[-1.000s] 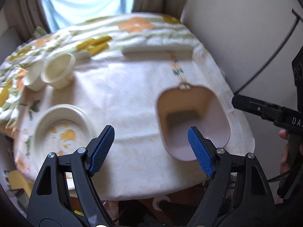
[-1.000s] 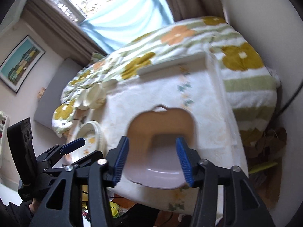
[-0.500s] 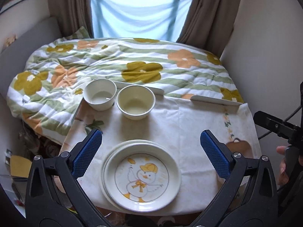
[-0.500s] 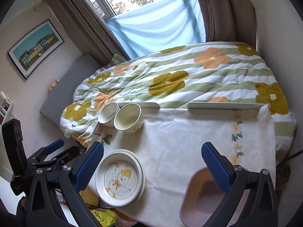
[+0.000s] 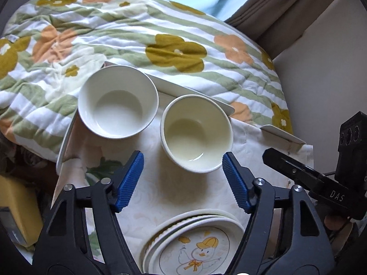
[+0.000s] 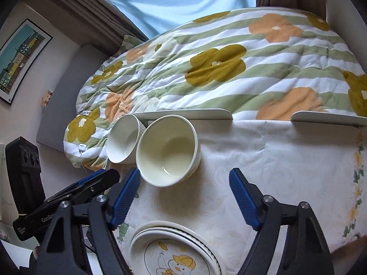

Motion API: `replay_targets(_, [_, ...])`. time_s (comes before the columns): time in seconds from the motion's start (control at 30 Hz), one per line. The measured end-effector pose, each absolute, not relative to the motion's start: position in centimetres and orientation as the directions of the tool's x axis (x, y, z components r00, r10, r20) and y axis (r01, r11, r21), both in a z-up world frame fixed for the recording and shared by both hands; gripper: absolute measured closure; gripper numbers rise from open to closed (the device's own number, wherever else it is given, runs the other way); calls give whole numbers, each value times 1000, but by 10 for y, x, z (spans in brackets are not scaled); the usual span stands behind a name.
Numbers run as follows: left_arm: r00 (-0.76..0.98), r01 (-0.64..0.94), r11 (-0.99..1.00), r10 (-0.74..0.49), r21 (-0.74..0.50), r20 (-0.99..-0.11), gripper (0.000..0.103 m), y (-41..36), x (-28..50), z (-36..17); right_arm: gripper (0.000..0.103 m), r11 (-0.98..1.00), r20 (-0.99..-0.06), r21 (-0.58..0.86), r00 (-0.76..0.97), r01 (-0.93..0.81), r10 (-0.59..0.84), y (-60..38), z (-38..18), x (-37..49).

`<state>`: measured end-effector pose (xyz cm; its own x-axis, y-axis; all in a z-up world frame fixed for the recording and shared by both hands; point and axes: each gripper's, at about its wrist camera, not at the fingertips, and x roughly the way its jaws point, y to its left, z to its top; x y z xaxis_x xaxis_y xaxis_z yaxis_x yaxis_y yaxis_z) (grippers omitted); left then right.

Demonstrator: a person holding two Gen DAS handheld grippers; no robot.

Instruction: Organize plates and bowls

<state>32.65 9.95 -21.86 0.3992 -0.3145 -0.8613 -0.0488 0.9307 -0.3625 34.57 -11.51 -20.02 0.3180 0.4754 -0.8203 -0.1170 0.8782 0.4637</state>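
Note:
A white bowl [image 5: 118, 102] and a cream bowl [image 5: 197, 135] stand side by side at the back left of the cloth-covered table [image 5: 160, 194]. A stack of plates [image 5: 195, 245] with a duck picture lies nearer me. My left gripper [image 5: 182, 158] hovers over the cream bowl's near rim, its jaws closing with the pads clear of the bowl. In the right wrist view my right gripper [image 6: 184, 174] hangs just short of the cream bowl [image 6: 167, 151], its jaws closing on nothing. The white bowl [image 6: 123, 139] and plates [image 6: 174, 252] show there too.
A bed with a flowered quilt [image 5: 160, 45] runs along the table's far edge, behind low white rim pieces [image 6: 188, 114]. Curtains and a wall stand at the right. A yellow object [image 5: 13, 206] sits below the table's left edge. Bare cloth [image 6: 286, 160] stretches to the right.
Both grippers swung left, away from the pink basin, and closed in on the bowls and plates. Their jaws spread wide midway and have narrowed again.

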Motion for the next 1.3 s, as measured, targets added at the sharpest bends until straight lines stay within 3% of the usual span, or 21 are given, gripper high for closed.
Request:
replay_targets(0.07, [365, -38, 933, -320, -358, -874, 51, 97, 338, -234, 38, 882, -834, 462, 294, -92, 468, -109, -216, 356])
replay_targets(0.23, [312, -11, 936, -331, -352, -890, 64, 89, 359, -263, 50, 877, -847, 479, 245, -36, 472, -100, -249, 371])
replay_targets(0.37, [294, -19, 939, -323, -343, -900, 69, 88, 369, -277, 61, 873, -848, 487, 224, -30, 481, -95, -262, 379])
replay_targets(0.4, [297, -23, 945, -305, -326, -905, 73, 88, 371, -280, 69, 873, -848, 487, 220, -32, 481, -93, -264, 380])
replay_targets(0.47, [298, -39, 950, -285, -310, -911, 86, 92, 373, -284, 72, 868, -845, 495, 213, -34, 490, -92, -267, 384])
replay_targets(0.53, [293, -51, 948, -287, -315, -912, 88, 96, 376, -289, 86, 869, -845, 493, 213, -42, 490, -92, -270, 386])
replay_targets(1.3, [382, 26, 962, -260, -271, -887, 89, 84, 366, -251, 90, 892, -849, 443, 277, -94, 450, -96, -247, 380])
